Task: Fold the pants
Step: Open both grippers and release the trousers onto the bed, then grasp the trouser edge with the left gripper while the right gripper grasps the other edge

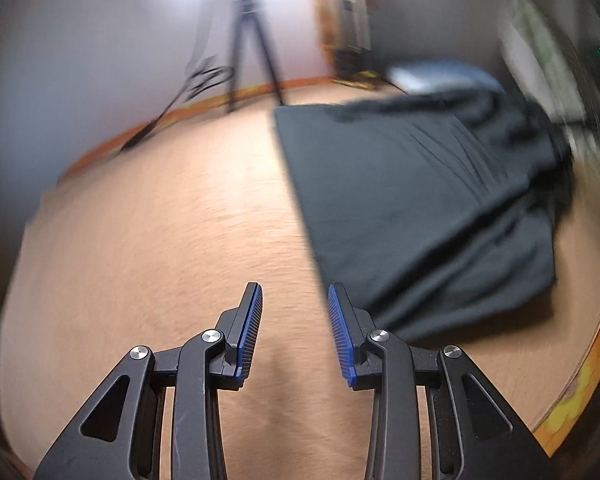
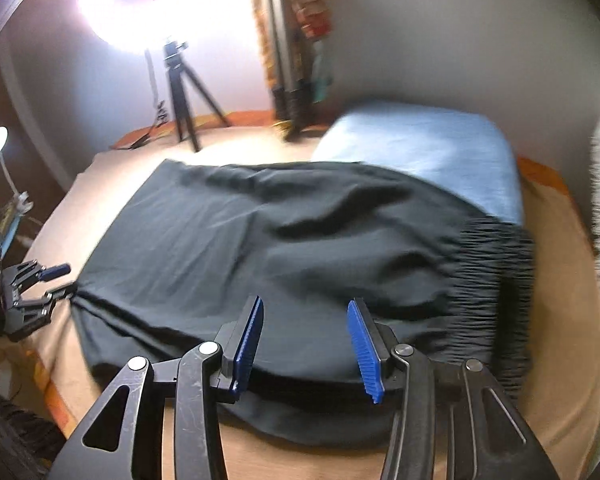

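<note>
A: Start with the left wrist view. What's there?

B: The left gripper [image 1: 295,330] hangs over bare tan surface, which I take for a bed with a tan sheet [image 1: 160,240]. Its blue-padded fingers [image 1: 252,332] stand moderately apart, with nothing between them. The black fabric pants [image 1: 420,208] lie to the right of it, the near straight edge just beside the right fingertip. The picture is smeared, so fine creases are hard to read.

A: And the right wrist view?

B: The right gripper [image 2: 306,344] is above the near edge of the pants [image 2: 280,240], fingers parted a fair way, no cloth pinched. The gathered elastic waistband [image 2: 488,292] sits at the right; the far side of the garment rests against a light blue cushion [image 2: 428,148]. The left gripper [image 2: 40,292] shows at the far left, at the leg end, also without cloth.

A: So which step?

B: The pants look doubled over already, a layer showing under the near edge, and both grippers are free. I judge this the pause between folds.

A: Next move?

B: Probably a fresh hold on one end, both layers together, then carrying it across to the other end. Loose layers could slip apart.
</note>
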### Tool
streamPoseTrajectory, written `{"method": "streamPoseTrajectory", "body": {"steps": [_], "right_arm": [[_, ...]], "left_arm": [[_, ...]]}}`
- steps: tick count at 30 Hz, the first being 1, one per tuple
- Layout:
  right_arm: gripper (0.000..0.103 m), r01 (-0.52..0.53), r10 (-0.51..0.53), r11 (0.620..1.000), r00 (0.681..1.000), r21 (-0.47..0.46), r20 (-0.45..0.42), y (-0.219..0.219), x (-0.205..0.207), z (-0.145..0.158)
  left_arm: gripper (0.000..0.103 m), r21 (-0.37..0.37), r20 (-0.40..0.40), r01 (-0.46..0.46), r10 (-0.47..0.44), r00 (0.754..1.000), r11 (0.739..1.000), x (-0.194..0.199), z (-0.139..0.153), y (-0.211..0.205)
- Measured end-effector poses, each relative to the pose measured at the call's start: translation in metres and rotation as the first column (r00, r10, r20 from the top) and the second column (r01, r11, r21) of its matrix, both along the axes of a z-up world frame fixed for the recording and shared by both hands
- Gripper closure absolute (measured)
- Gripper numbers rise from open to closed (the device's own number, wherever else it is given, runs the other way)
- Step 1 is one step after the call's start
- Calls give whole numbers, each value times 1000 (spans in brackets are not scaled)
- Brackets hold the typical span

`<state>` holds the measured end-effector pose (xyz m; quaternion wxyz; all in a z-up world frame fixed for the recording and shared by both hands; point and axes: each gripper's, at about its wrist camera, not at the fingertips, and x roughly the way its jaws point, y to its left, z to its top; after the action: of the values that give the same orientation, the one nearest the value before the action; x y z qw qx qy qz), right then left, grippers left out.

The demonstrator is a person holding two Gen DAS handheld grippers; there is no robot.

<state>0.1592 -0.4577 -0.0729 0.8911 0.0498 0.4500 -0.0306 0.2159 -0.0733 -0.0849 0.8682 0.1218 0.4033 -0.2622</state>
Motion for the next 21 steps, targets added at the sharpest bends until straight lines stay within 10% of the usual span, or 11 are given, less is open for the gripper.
{"method": "streamPoseTrajectory", "body": {"steps": [12,21], "right_arm": [[50,-113,112,990,994,82,14,77,51,0],[49,-128,126,962,992,242,22,116,98,-1]], "left_arm": [[70,-260,-230,-96,35,973,961,29,-10,-1],[70,-284,-266,-138,60,962,949,36,-21,-9]]}}
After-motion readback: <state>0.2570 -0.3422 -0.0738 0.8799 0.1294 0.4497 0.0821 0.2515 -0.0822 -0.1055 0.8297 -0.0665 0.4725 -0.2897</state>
